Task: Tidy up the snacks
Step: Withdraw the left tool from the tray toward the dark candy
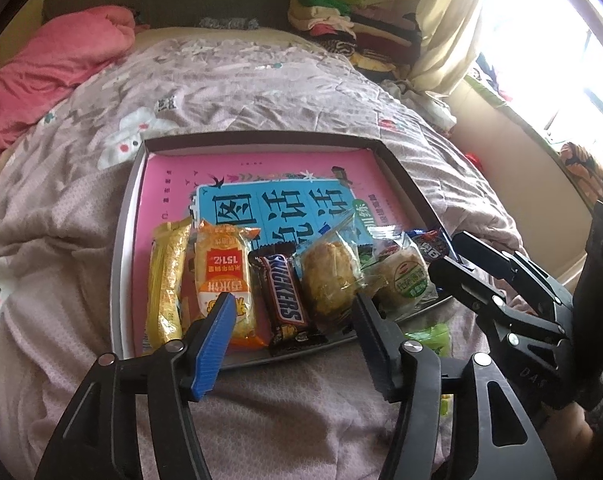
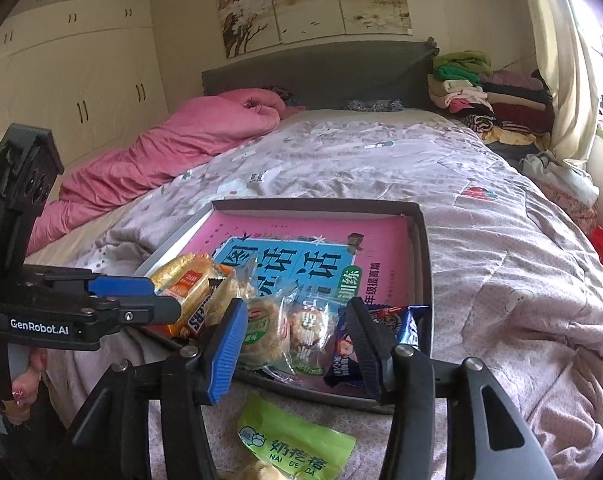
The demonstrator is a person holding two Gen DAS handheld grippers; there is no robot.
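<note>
One bed [image 2: 481, 248], patterned quilt, pink duvet [image 2: 173, 148] — wardrobe [image 2: 73, 80], curtained window [image 1: 541, 40].

Pink book [image 1: 257, 164], lime-green packet [image 2: 297, 446]

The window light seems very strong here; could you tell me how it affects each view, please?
Left wrist view: the window at upper right is blown out to white, yet the Snickers bar in the tray stays legible. Right wrist view: glare only at the right edge; the green Nai Be Da packet reads clearly; fisheye bends the bed's edges.
</note>
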